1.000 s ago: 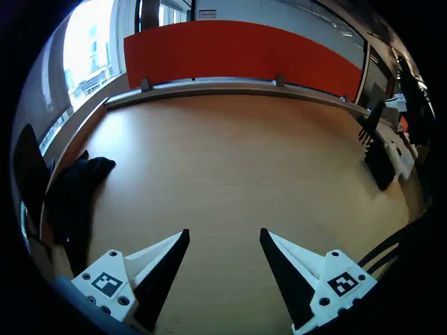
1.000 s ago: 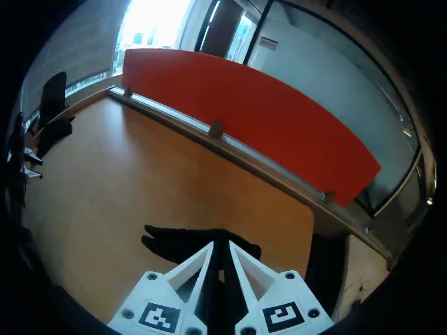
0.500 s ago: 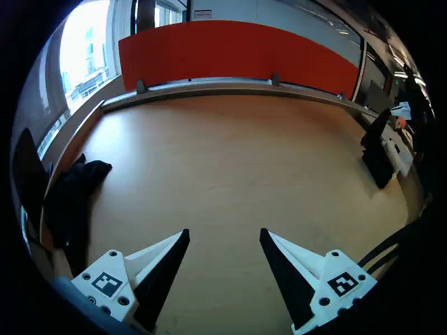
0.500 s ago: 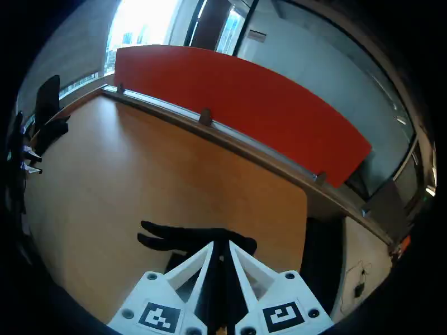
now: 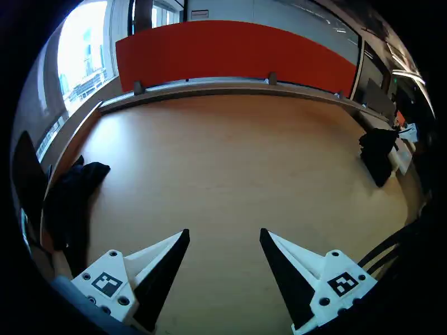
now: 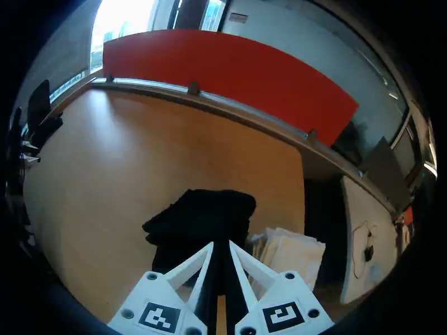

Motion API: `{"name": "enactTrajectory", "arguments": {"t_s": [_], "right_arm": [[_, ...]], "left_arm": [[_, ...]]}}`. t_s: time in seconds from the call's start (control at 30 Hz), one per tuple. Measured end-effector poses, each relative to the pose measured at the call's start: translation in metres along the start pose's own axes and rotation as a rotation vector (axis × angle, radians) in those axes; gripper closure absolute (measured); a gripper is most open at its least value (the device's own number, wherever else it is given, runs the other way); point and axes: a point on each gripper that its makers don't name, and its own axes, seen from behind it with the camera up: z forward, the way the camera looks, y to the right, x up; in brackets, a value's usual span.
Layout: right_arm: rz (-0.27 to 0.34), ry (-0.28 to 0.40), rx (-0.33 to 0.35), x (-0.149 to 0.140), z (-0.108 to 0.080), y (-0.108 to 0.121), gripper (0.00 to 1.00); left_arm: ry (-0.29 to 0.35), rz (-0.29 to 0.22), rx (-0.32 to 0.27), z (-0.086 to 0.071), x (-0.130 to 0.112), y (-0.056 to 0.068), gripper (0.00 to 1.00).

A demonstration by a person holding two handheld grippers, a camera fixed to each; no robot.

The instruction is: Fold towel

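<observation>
Fingers (image 5: 162,268) of the left gripper (image 5: 223,234) stand wide apart in the left gripper view, holding nothing, above the near part of a wooden table (image 5: 234,162). A red partition (image 5: 234,53) runs along the table's far edge, with bright windows (image 5: 84,61) at the far left. A dark cloth (image 5: 72,190) lies heaped at the table's left edge. At the far right, by the table's right edge, the black towel (image 5: 377,151) shows as a bunched dark mass.

In the right gripper view, the right gripper (image 6: 223,245) has its fingers drawn together to a thin slit, pinching the towel (image 6: 201,220). The towel bunches just ahead of the tips, near the table's right edge. Whether it rests on the wood or hangs clear I cannot tell. Just right of it sits a pale layered stack (image 6: 290,251), cloth or paper.
</observation>
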Motion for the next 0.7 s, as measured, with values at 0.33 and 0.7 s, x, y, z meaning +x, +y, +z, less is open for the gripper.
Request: {"name": "enactTrajectory", "arguments": {"t_s": [0.33, 0.7], "right_arm": [[0.036, -0.028, -0.015, -0.025, 0.001, 0.001, 0.96], [0.068, -0.087, -0.03, -0.058, 0.008, 0.008, 0.96]], "left_arm": [[0.005, 0.009, -0.005, -0.003, 0.001, 0.003, 0.07], [0.002, 0.008, 0.003, -0.007, -0.004, -0.002, 0.06]]}}
